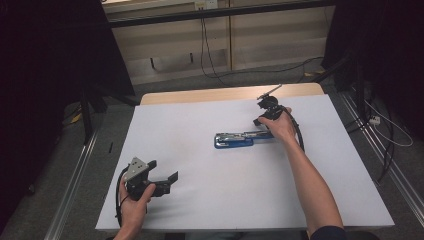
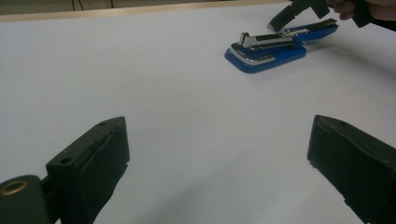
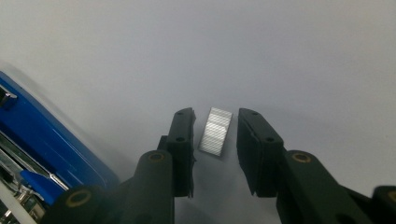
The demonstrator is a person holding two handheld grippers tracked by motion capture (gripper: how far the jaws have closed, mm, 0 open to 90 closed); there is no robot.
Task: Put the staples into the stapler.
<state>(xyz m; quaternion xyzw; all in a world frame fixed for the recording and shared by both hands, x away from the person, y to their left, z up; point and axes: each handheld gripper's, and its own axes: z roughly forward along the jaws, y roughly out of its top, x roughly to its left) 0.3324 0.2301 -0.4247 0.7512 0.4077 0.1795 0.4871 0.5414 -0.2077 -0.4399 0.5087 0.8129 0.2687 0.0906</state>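
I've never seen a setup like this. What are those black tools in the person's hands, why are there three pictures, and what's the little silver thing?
A person sits at a white table and holds a hand-held gripper in each hand, each with two black jaws. The high view looks down from above: the left gripper rests near the front edge, its jaws wide apart and holding nothing. The right gripper is farther away, beside an opened blue stapler.

The other two pictures come from small cameras riding on the grippers. The left gripper view looks across the table toward the stapler. The right gripper view looks down past its own jaws, which stand slightly apart on either side of a strip of staples lying on the table, not yet closed on it.
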